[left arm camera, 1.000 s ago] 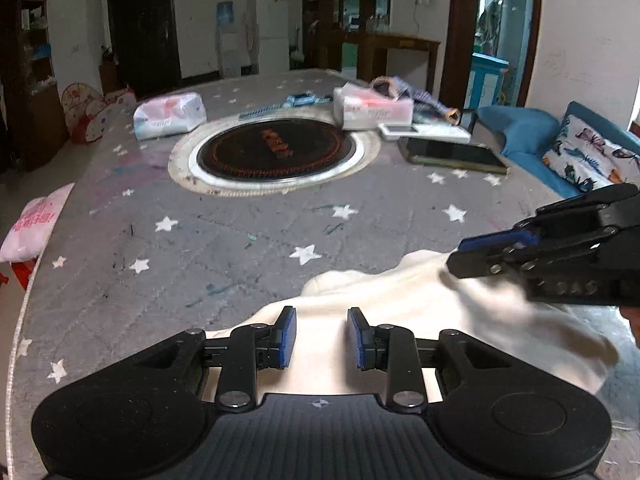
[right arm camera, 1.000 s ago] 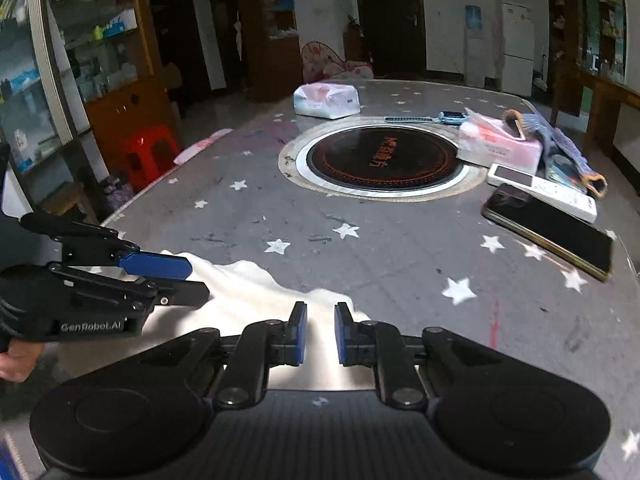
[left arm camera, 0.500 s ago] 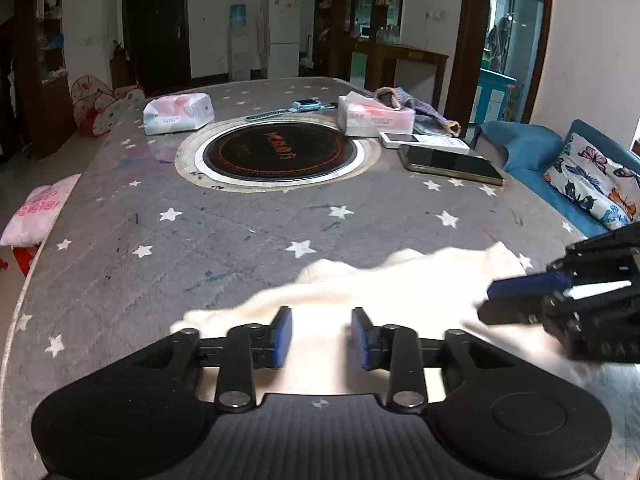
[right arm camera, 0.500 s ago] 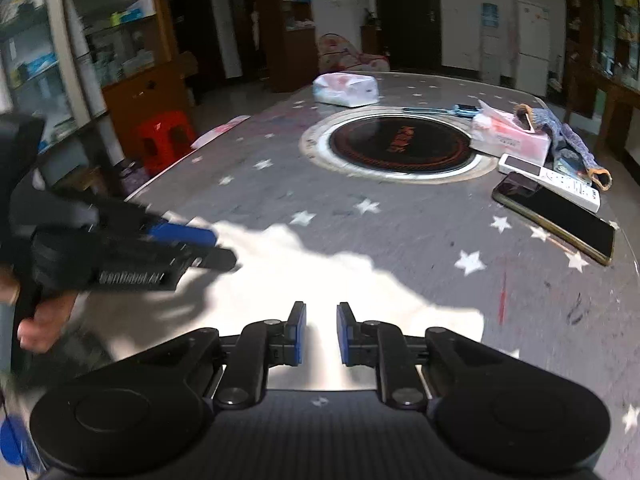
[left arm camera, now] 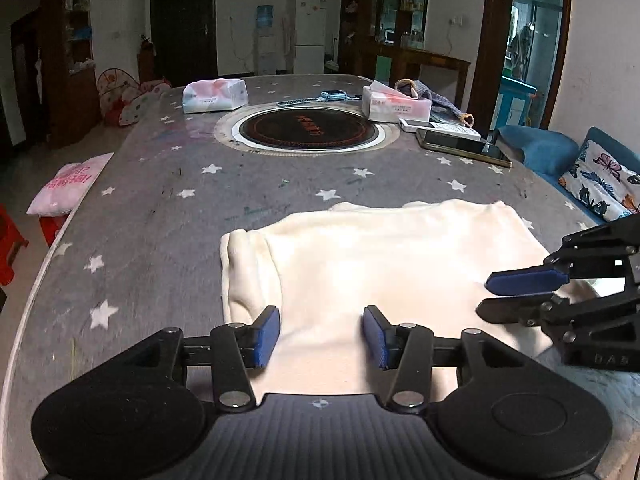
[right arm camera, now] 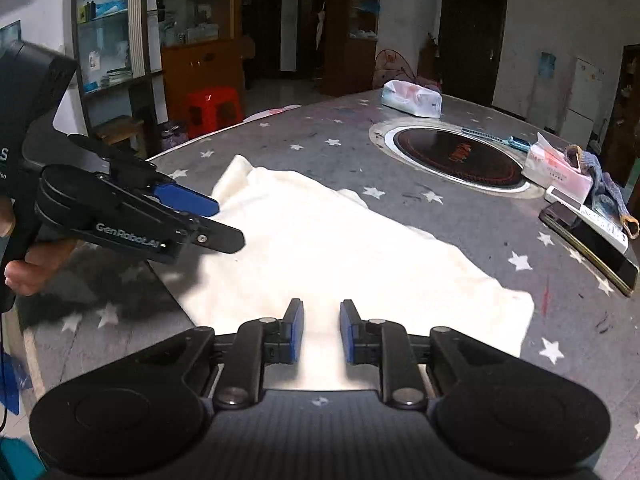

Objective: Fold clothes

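We see the large rounded table [left arm camera: 152, 216] first, covered in a grey felt-like cloth printed with white stars and scuffed with small marks; its curved edge runs down the left of the left wrist view. Set into it in the upper middle of that frame is a round black glass cooktop with a pale metal ring [left arm camera: 302, 132].

Next in size is the cream-white soft knit garment [left arm camera: 380, 256], lying flat across the lower middle of the frame. Its surface is smooth with shallow wrinkles, its left edge is rolled into thick rounded folds, and its far edge is uneven. Bare table lies between it and the cooktop, and more to its left.

Our left gripper [left arm camera: 320, 336] sits at the bottom centre of its own view, black with blue pads, jaws wide apart over the near hem and holding nothing. Our right gripper [right arm camera: 320, 332] sits at the bottom centre of its view over the garment, jaws parted by a narrow gap, nothing between them.

Smaller things line the far side: a white plastic-wrapped tissue pack [left arm camera: 215, 96], a pink and white tissue box [left arm camera: 396, 105], a flat dark smartphone [left arm camera: 464, 147] and a white remote control [left arm camera: 440, 128] at the right edge.
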